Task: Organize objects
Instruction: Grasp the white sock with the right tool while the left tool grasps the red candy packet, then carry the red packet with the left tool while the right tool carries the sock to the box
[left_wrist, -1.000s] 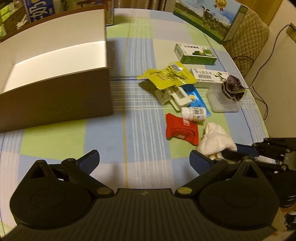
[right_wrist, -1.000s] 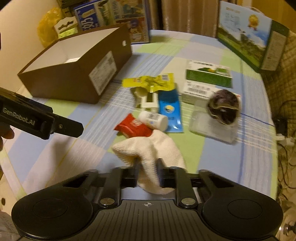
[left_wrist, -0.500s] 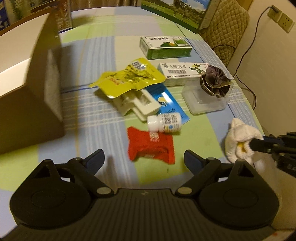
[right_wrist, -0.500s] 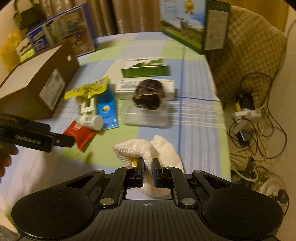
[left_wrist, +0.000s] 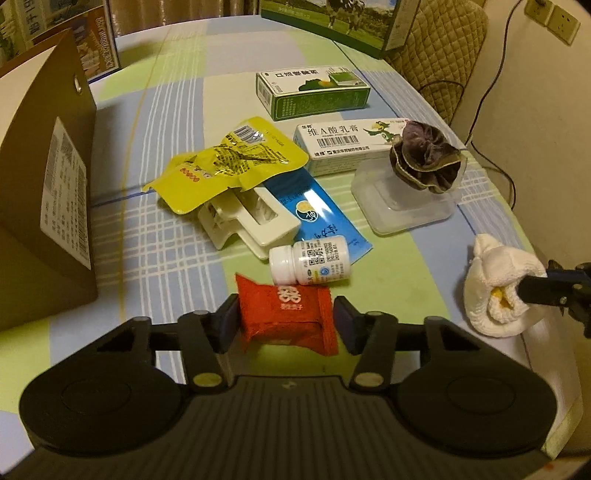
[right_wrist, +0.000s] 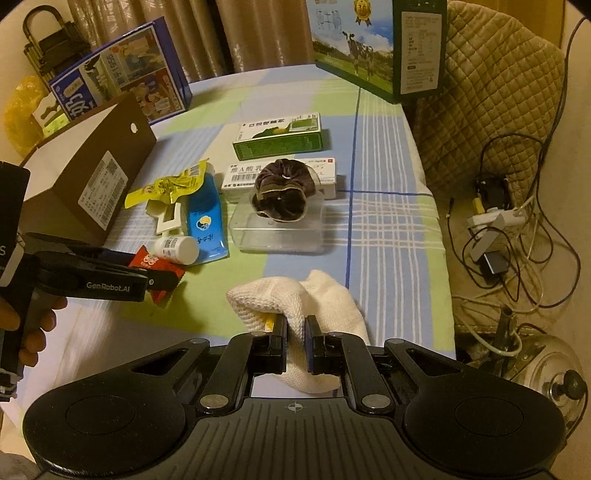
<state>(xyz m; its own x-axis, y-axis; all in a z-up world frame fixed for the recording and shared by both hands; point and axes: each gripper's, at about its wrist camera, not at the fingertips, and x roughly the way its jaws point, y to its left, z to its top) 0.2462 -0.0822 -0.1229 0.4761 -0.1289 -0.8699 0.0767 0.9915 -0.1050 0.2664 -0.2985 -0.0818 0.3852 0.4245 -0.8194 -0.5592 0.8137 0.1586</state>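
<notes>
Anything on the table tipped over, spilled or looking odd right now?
The white pill bottle lies on its side, resting on the blue sachet, cap on, nothing spilled. The yellow packet is crumpled over the white clip. The scrunchie sits on an upturned clear lid.

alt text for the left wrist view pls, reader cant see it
The left gripper brackets a red packet on a checked tablecloth, with a white pill bottle lying just beyond. At right, the right gripper pinches a white cloth; a brown box stands left.
</notes>
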